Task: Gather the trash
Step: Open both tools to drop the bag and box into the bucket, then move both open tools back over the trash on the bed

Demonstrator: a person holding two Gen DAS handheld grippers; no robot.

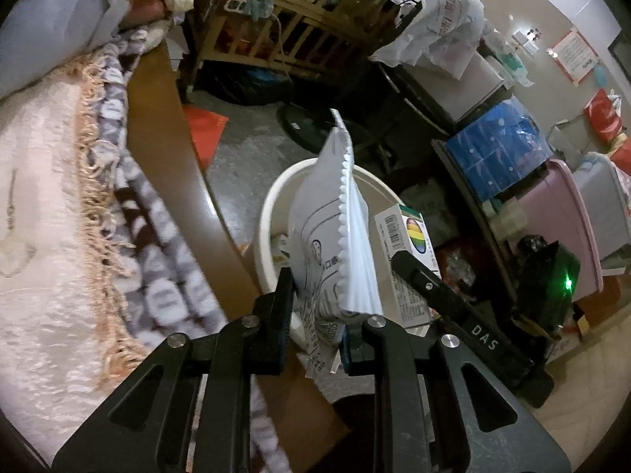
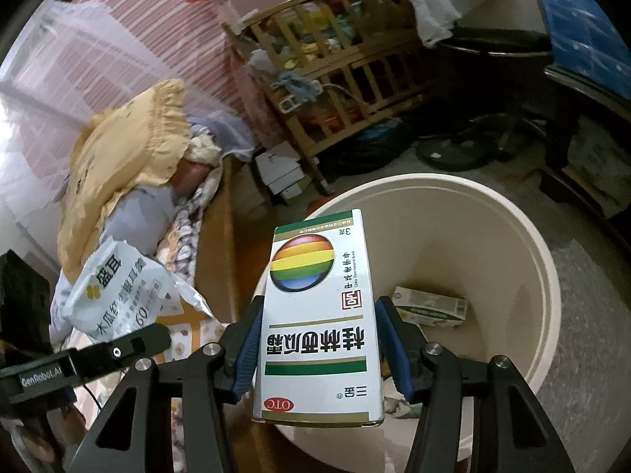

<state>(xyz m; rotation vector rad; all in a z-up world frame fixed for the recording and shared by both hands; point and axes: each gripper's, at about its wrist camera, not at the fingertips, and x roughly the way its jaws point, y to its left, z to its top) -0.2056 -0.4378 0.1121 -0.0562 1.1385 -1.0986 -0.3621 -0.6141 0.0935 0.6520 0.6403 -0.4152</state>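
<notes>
My left gripper (image 1: 315,315) is shut on a white plastic packet (image 1: 335,232) with a serrated edge, which stands up over the rim of a cream waste bin (image 1: 272,205). My right gripper (image 2: 317,339) is shut on a white medicine box (image 2: 319,315) with a rainbow ball logo, held over the near rim of the same bin (image 2: 548,276). That box (image 1: 410,236) and the right gripper's finger (image 1: 445,295) show to the right in the left wrist view. The packet (image 2: 114,291) and the left gripper appear at the left in the right wrist view. A small carton (image 2: 430,305) lies at the bin's bottom.
A bed with a fringed blanket (image 1: 98,205) and a brown wooden side board (image 1: 165,157) lies left of the bin. A wooden crib (image 1: 299,19) full of clutter stands behind. Blue and pink storage boxes (image 1: 552,197) crowd the right. A fan base (image 1: 303,122) sits on the floor.
</notes>
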